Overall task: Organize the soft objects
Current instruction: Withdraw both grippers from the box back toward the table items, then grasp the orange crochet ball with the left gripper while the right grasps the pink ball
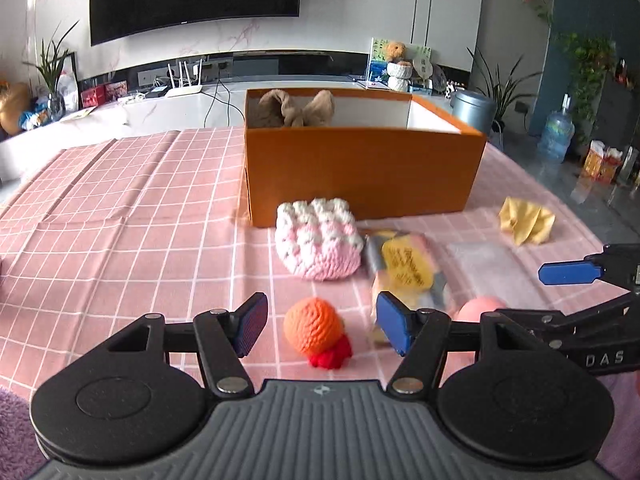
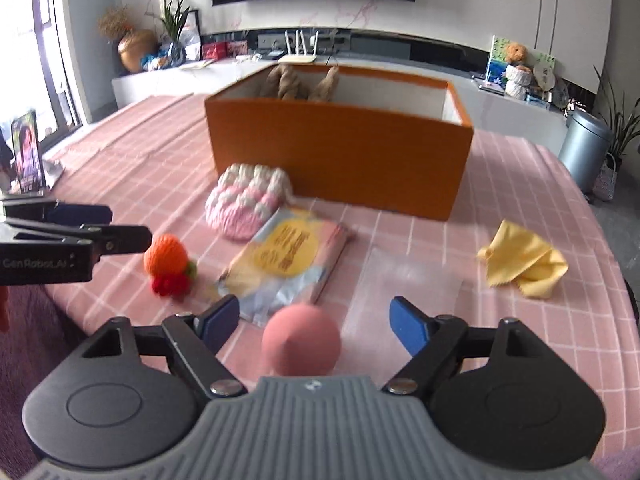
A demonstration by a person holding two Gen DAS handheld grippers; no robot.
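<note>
Left gripper (image 1: 320,322) spread wide around the orange crochet ball (image 1: 313,325); right gripper (image 2: 316,322) equally agape, pink sponge egg (image 2: 301,340) between its fingers, near the tablecloth's (image 1: 120,220) front edge.

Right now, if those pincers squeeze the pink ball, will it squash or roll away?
The pink ball looks matte and spongy, so it probably squashes a little. It is rounded with a pointed end, so a nudge might roll it crookedly. The right gripper stands open around it, not touching.
</note>
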